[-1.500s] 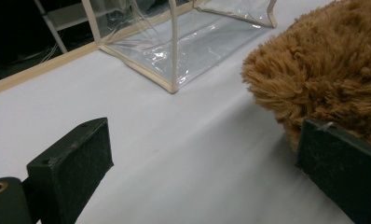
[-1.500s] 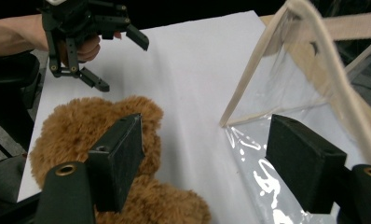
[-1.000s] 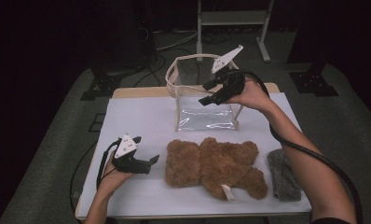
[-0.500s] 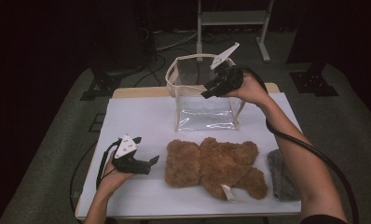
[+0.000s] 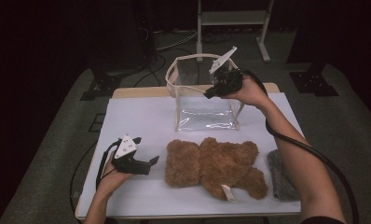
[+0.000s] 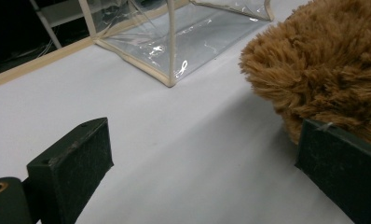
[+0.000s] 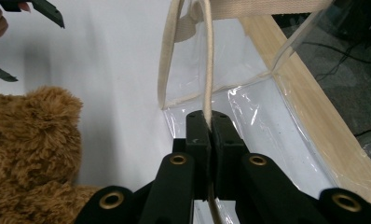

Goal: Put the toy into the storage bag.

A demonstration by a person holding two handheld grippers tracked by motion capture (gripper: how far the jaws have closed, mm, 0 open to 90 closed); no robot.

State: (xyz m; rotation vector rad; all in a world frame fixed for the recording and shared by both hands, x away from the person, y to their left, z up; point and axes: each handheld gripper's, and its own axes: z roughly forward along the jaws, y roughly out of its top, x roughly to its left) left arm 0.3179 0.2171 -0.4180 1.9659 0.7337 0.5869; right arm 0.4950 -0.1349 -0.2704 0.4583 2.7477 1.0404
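A clear plastic bag (image 5: 204, 112) with beige trim stands open at the back of the table. My right gripper (image 5: 207, 94) is at its top edge; its jaws have just been closing and are now shut on the beige rim strip (image 7: 207, 56). The pads (image 7: 197, 135) pinch the strip between them. A brown teddy bear (image 5: 216, 165) lies flat in front of the bag. Just left of the bear my left gripper (image 5: 153, 162) rests open on the table, its far pad (image 6: 337, 158) beside the bear's fur (image 6: 323, 70) with nothing between the jaws.
A white sheet (image 5: 137, 121) covers the table. A grey cloth (image 5: 281, 175) lies at the right end, beside the bear. A metal stand (image 5: 230, 18) and cables are on the dark floor behind the table.
The right gripper has shifted slightly at the bag's top edge and its jaws have closed on the rim strip. The left gripper and the bear have not moved.
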